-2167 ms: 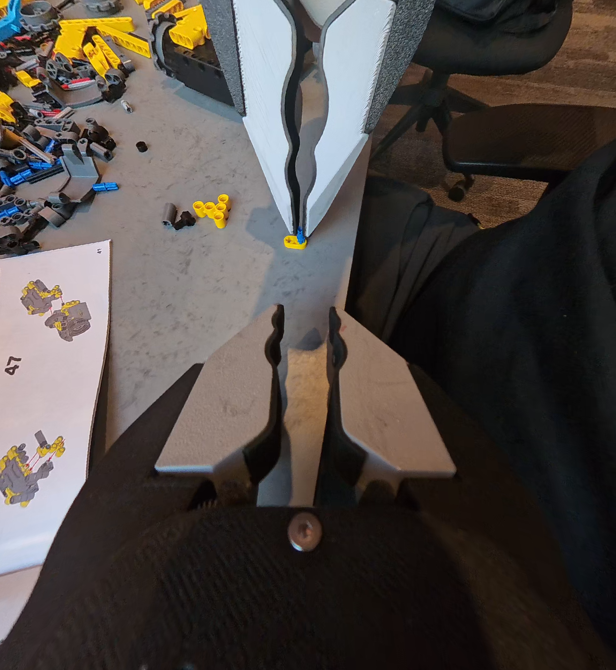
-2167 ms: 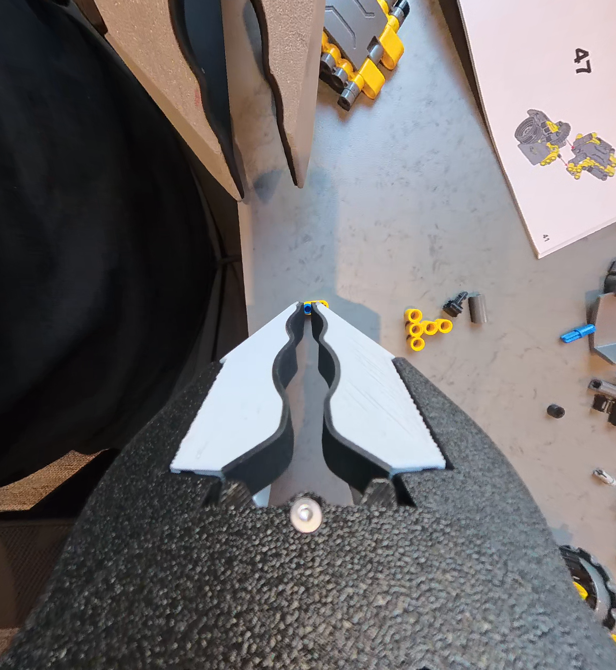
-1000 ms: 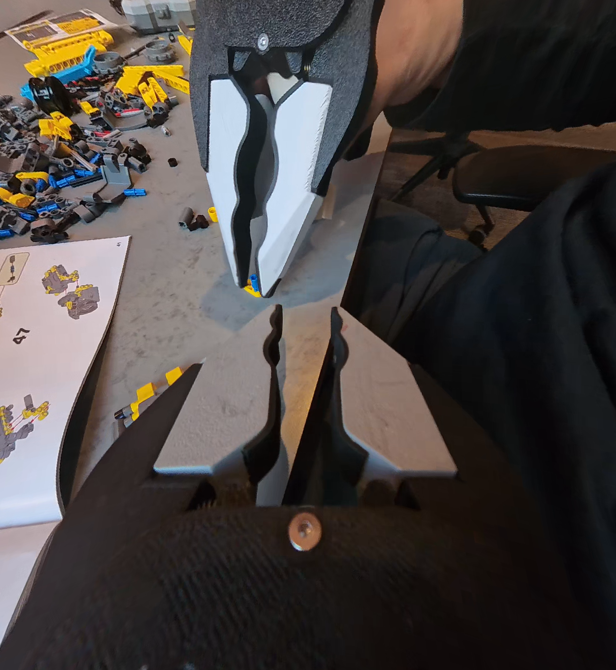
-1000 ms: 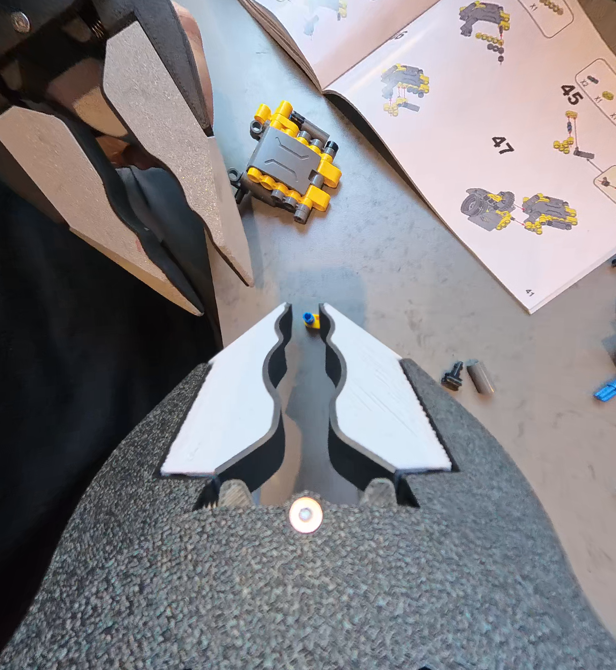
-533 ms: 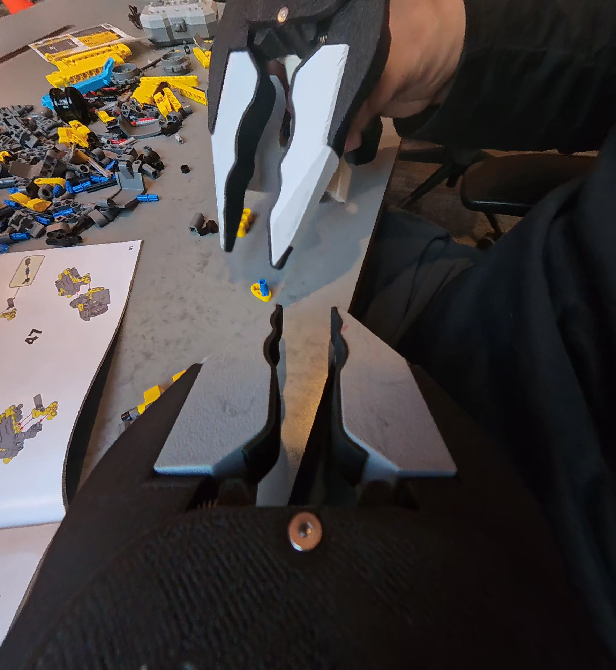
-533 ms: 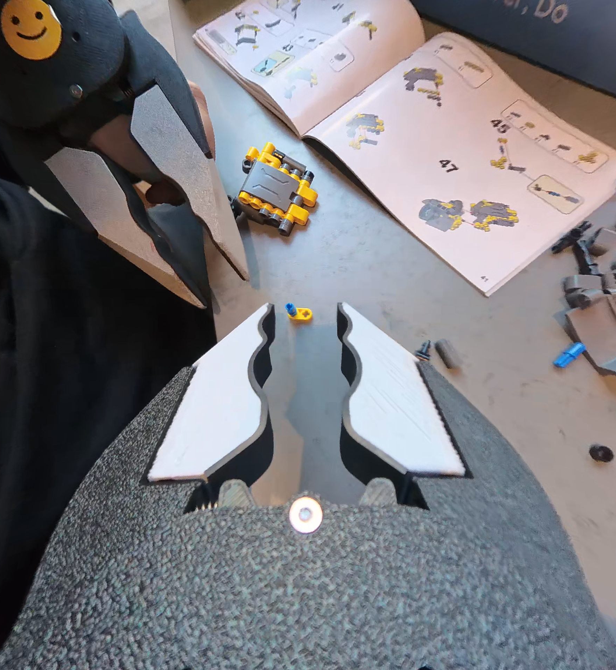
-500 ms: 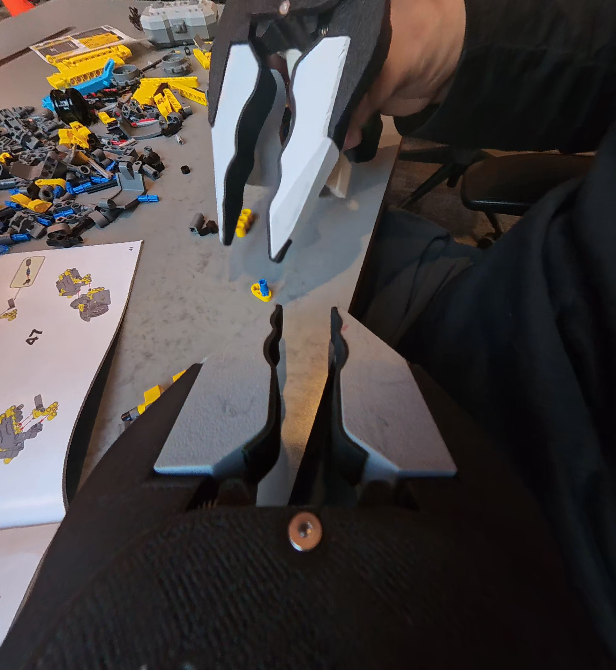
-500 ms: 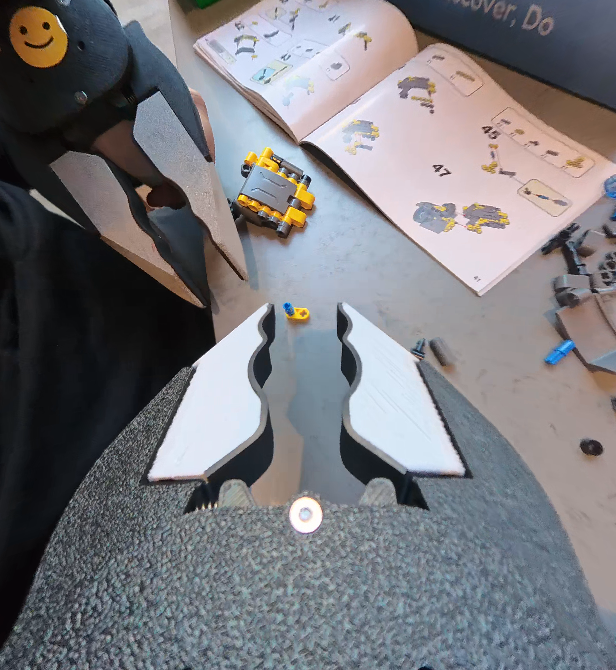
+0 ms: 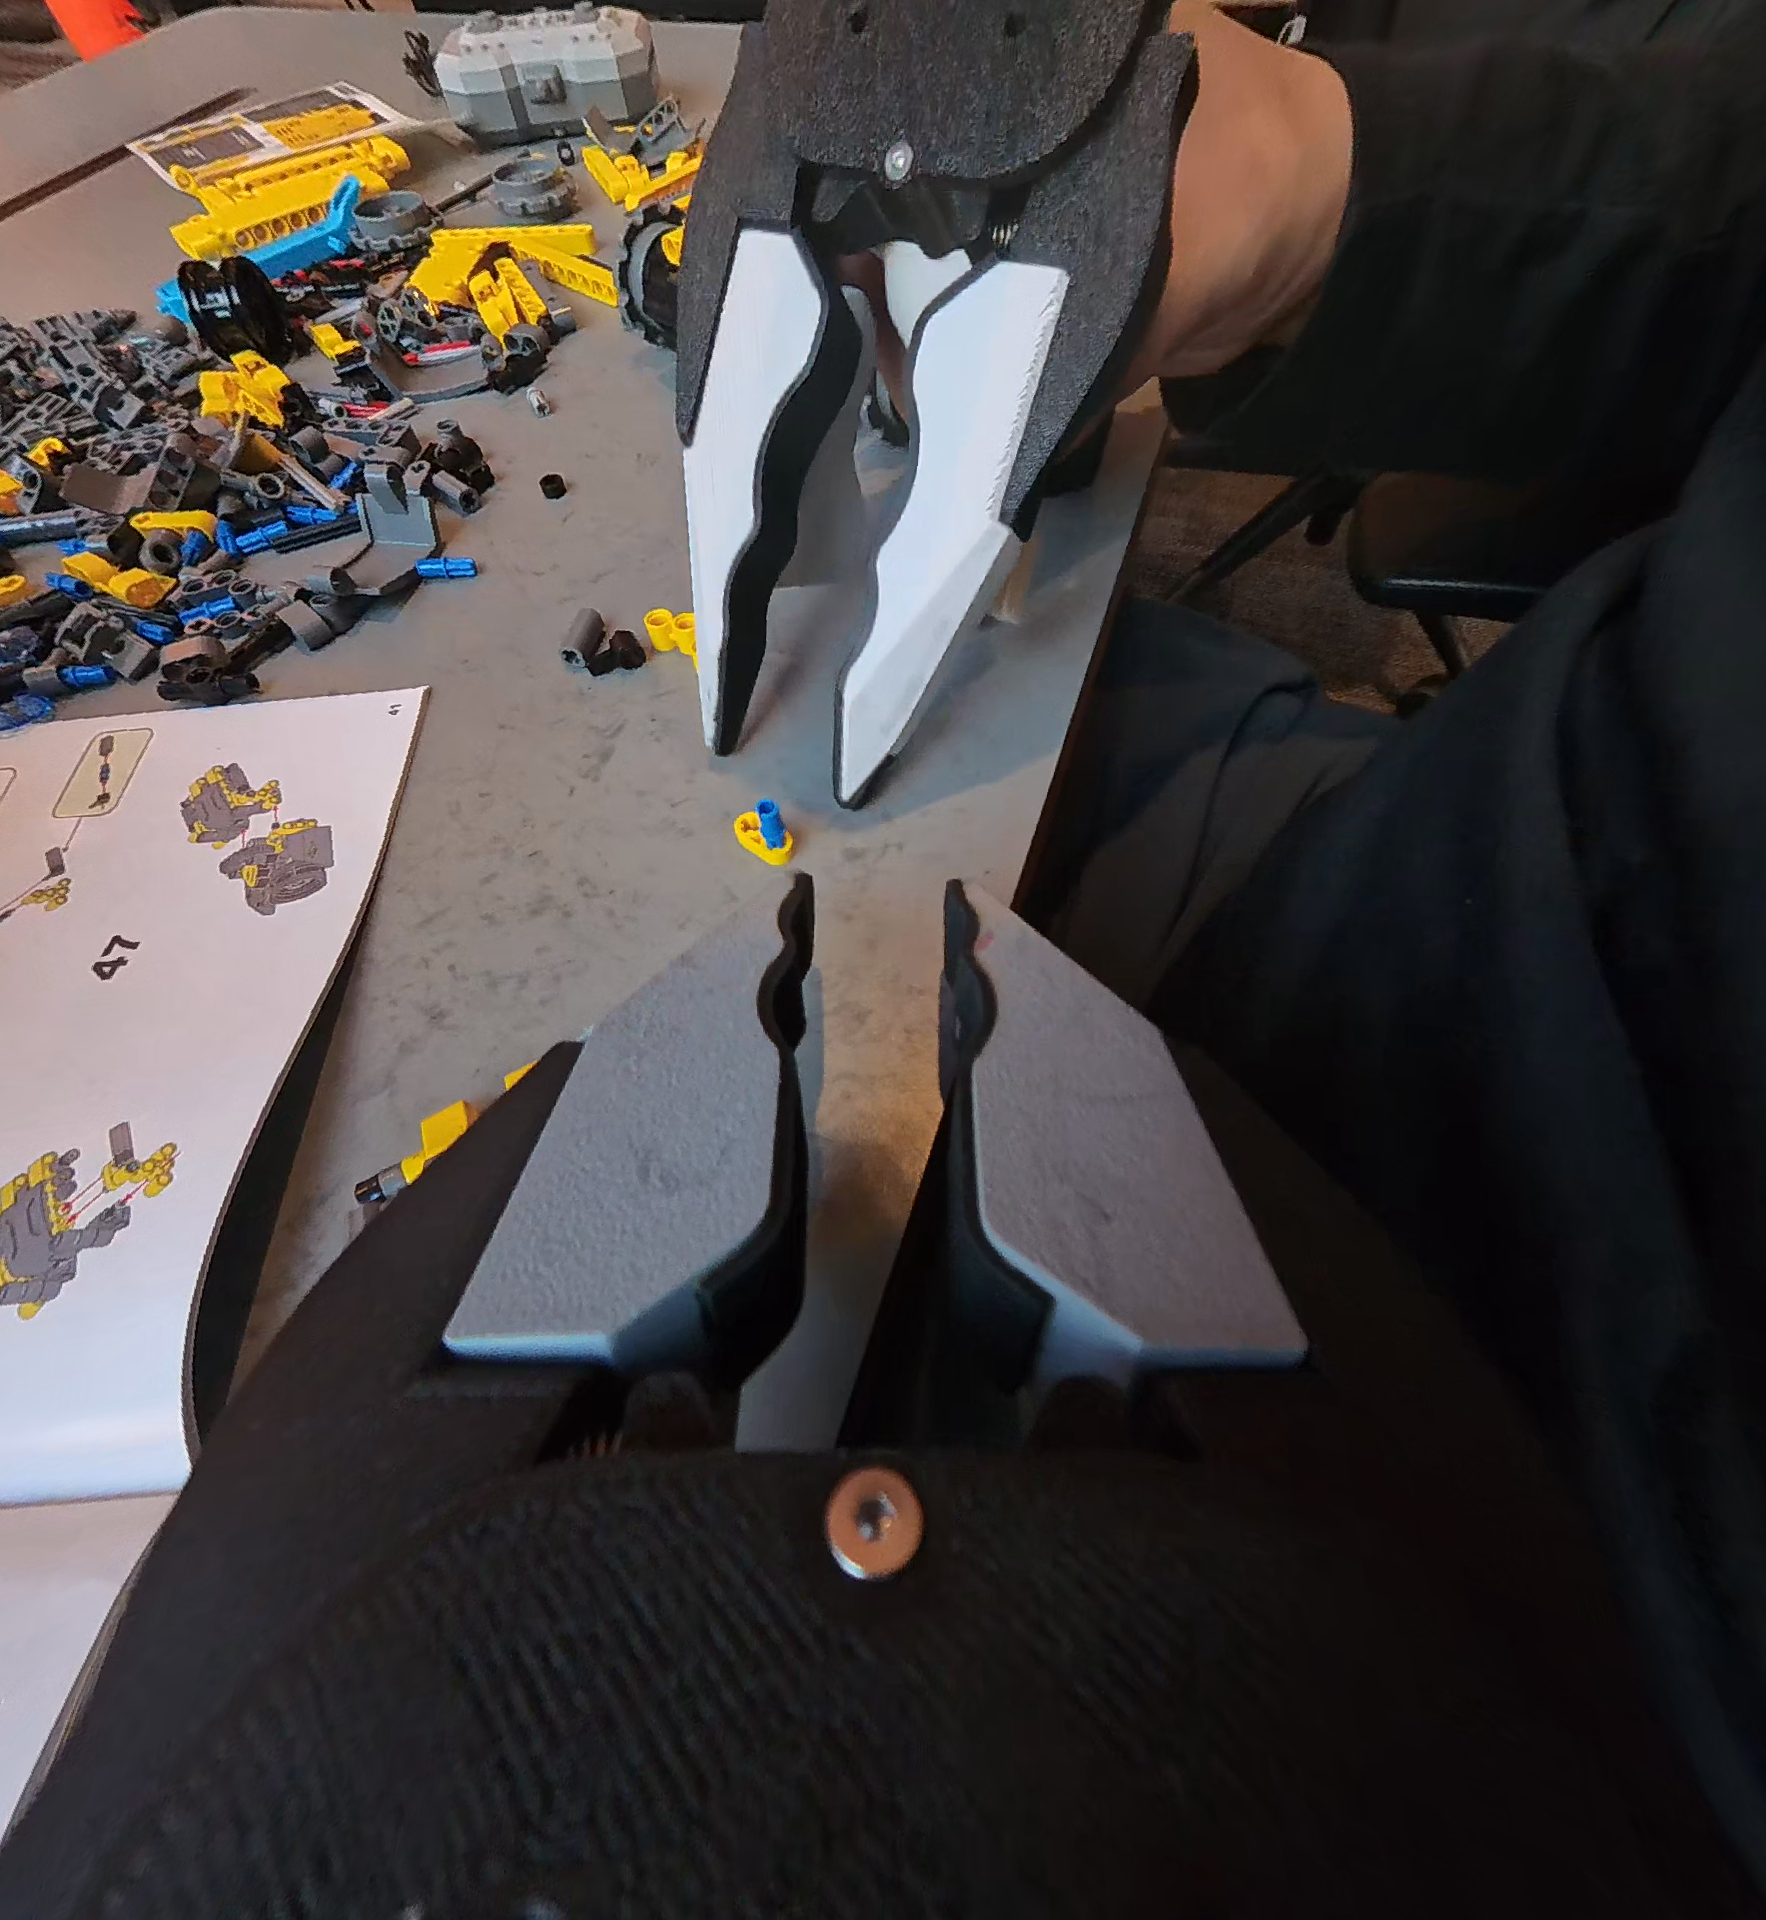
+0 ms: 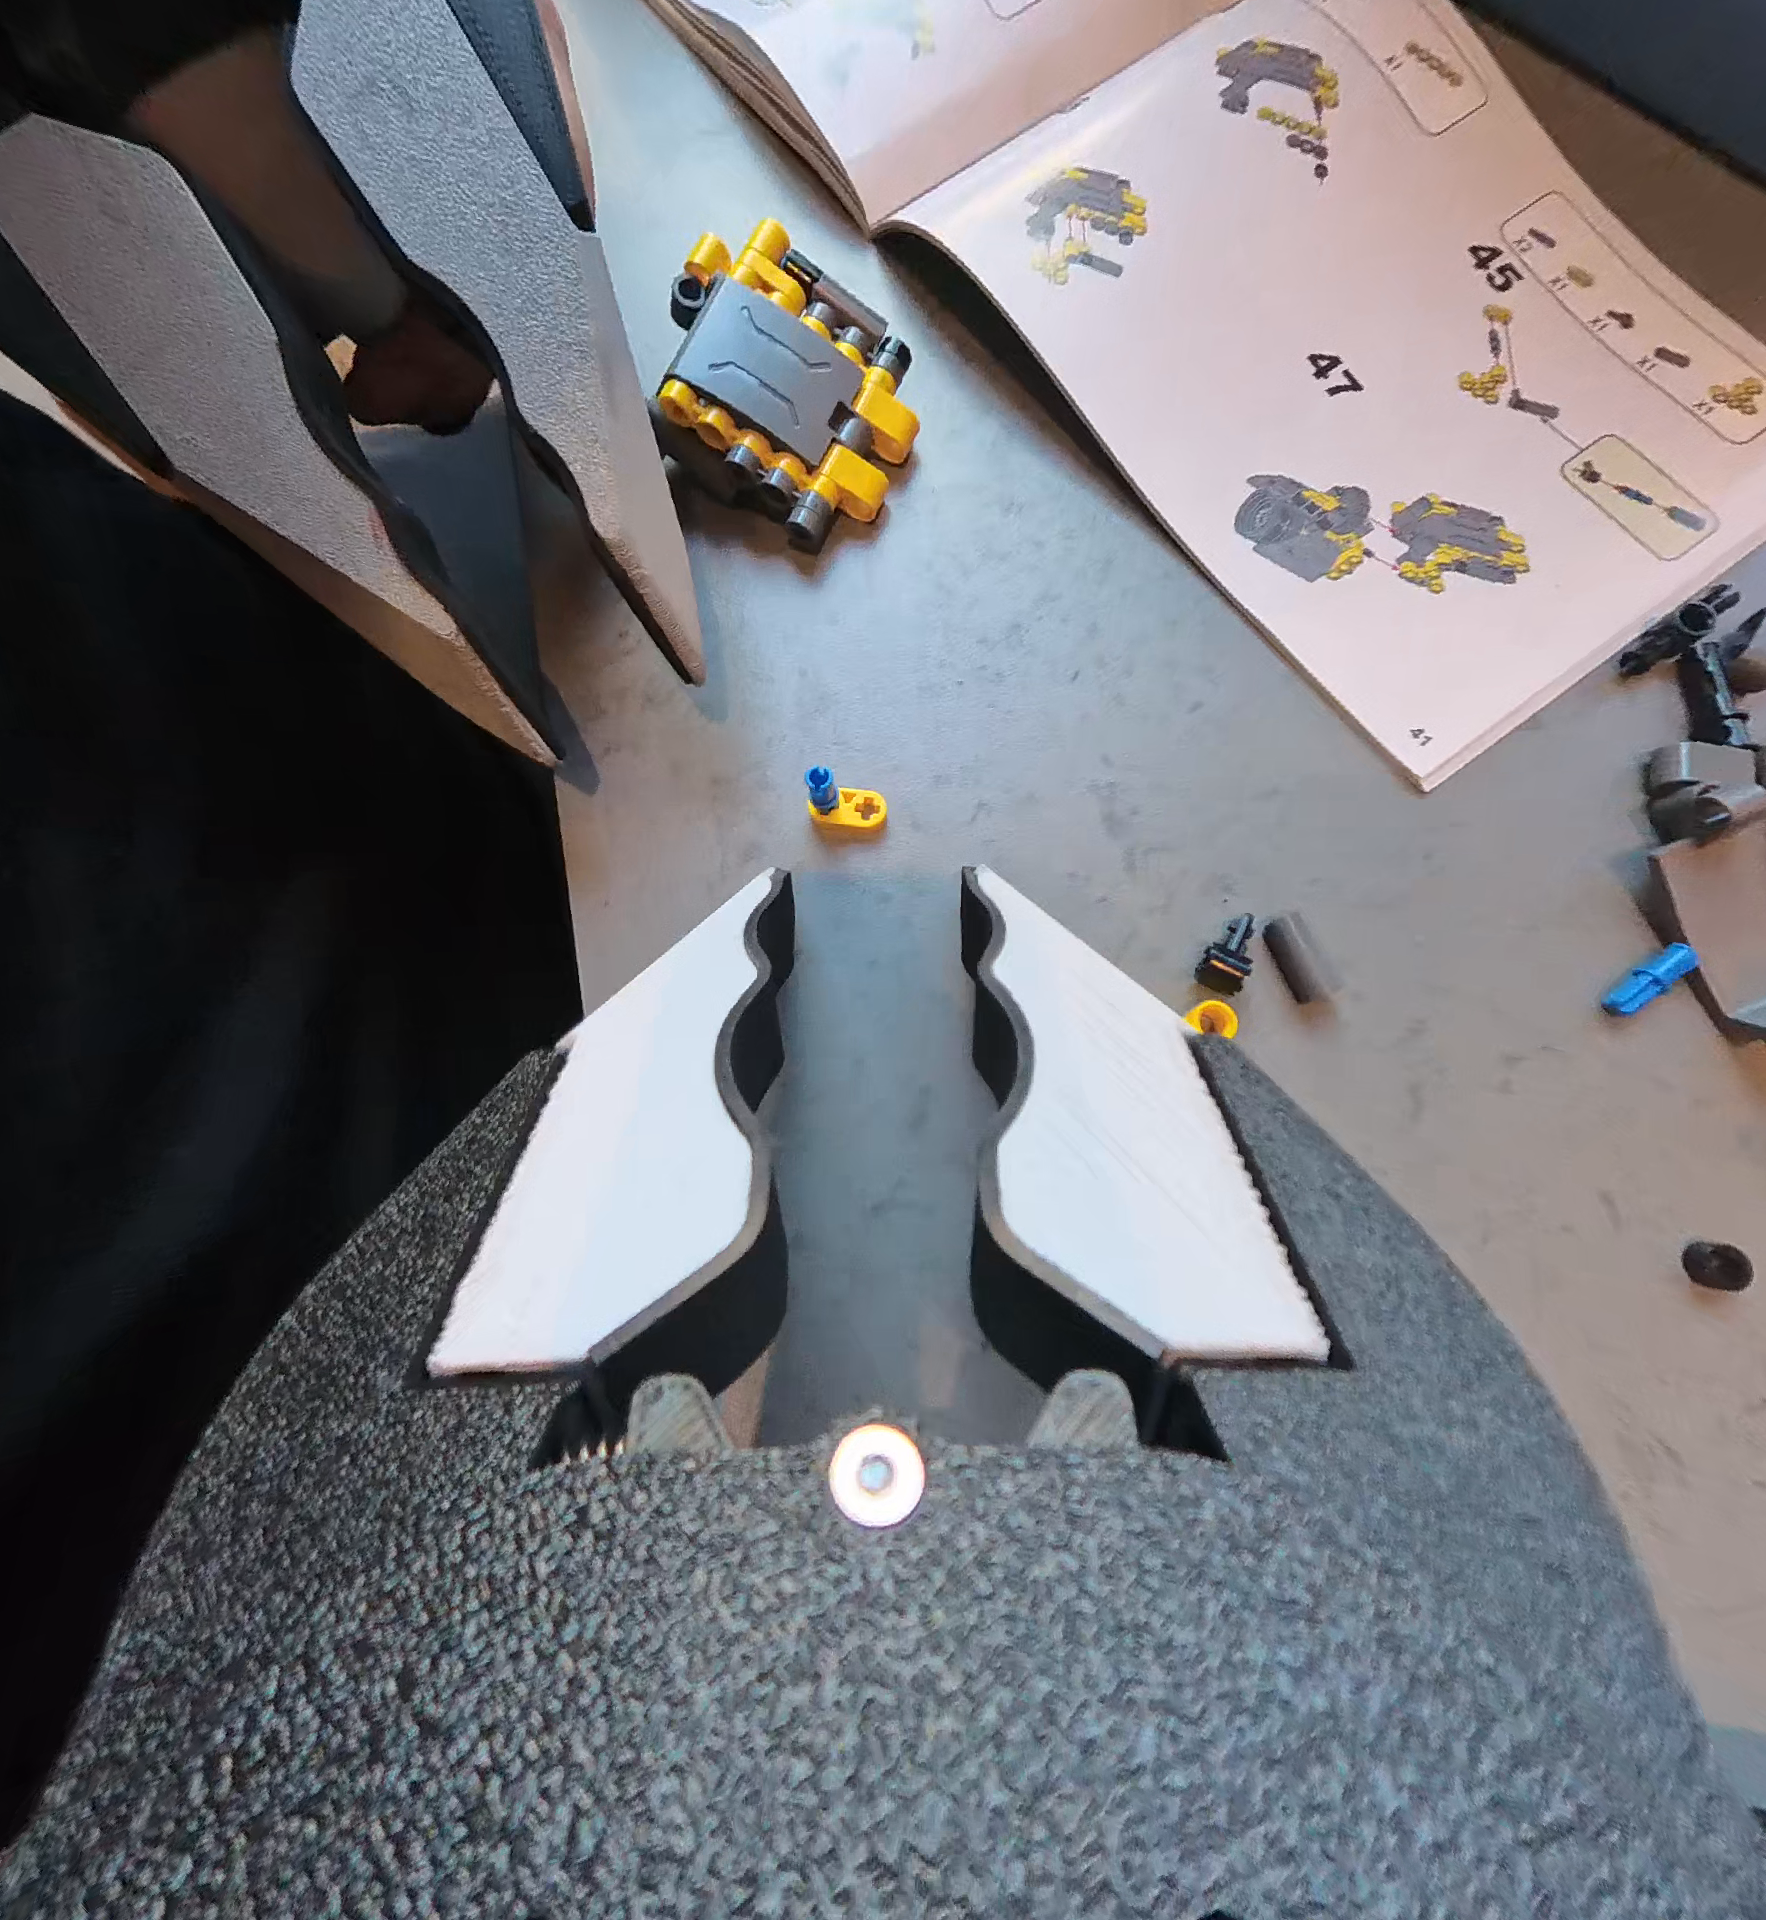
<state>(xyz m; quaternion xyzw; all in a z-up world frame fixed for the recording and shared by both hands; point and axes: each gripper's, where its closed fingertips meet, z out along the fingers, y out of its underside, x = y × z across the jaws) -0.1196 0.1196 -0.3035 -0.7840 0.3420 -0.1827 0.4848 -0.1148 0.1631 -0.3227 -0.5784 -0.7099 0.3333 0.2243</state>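
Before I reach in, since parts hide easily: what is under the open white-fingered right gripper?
Under the right gripper lies bare grey table. A yellow ring piece peeks out beside its finger; the rest is covered. The small yellow plate with a blue pin lies ahead, untouched.

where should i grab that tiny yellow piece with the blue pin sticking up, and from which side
Probably by the blue pin, from above with the right hand-held gripper, which hangs open just short of it. The yellow plate lies flat on the grey table, leaving little edge to pinch, while the pin stands upright at one end. The left hand-held gripper is also open.
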